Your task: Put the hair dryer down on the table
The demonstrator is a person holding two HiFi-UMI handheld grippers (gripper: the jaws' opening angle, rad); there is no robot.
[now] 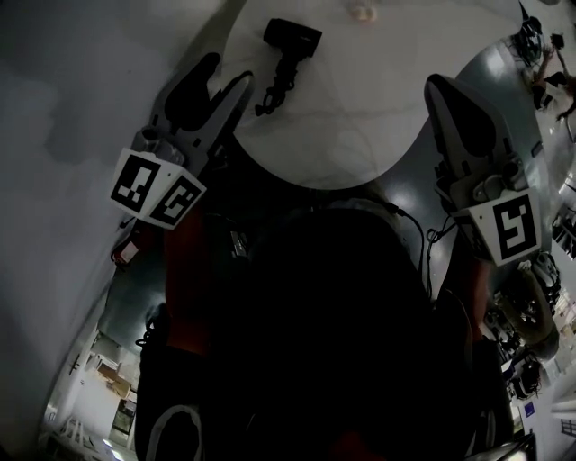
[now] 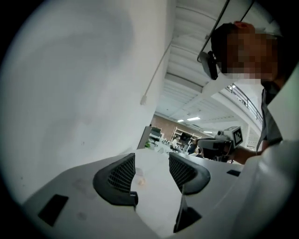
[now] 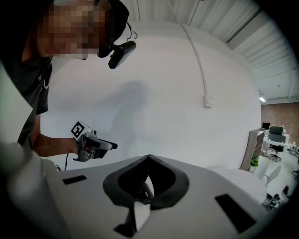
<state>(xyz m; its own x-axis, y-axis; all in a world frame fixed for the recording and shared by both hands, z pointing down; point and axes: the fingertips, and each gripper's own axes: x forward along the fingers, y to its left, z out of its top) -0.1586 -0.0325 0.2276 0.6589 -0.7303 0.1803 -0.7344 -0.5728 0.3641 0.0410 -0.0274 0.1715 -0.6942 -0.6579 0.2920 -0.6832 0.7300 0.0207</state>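
Note:
A black hair dryer (image 1: 286, 56) lies on the round white table (image 1: 360, 117), its handle and cord pointing toward me. My left gripper (image 1: 227, 74) hovers at the table's left rim, just left of the dryer, open and holding nothing. In the left gripper view its jaws (image 2: 152, 161) stand apart with only the tabletop (image 2: 156, 200) between them. My right gripper (image 1: 443, 88) is at the table's right rim, well clear of the dryer, with its jaws closed together and nothing between them (image 3: 148, 159). Neither gripper view shows the dryer.
A small pale object (image 1: 363, 13) lies at the table's far edge, also seen in the left gripper view (image 2: 140, 179). A white wall runs along the left. Desks and office clutter (image 1: 540, 45) stand at the right. A cable (image 1: 423, 236) hangs by my body.

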